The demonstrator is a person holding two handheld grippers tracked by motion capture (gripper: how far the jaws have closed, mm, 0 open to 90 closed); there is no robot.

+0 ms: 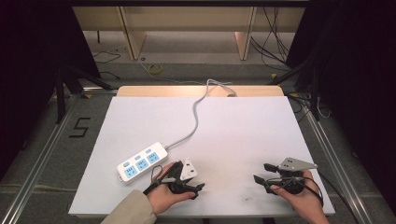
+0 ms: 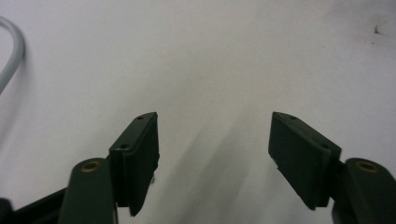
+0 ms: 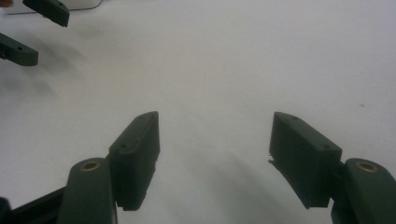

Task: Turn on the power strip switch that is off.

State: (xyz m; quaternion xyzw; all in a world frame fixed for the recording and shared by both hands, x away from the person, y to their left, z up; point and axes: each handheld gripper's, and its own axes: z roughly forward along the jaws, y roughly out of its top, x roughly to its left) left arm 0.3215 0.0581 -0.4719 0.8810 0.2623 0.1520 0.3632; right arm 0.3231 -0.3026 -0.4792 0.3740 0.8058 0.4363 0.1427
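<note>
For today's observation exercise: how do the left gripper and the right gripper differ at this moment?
The left gripper lies close beside the power strip; the right gripper sits far from it, near the white table's right edge. The left points right, the right points left. Both are hand-held, open and empty.

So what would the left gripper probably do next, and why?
Probably swing the left gripper toward the white power strip just beside that hand. Its jaws stand open with nothing between them, over bare white table, and in the high view they point away from the strip. The right gripper is also open and empty, farther off.
</note>
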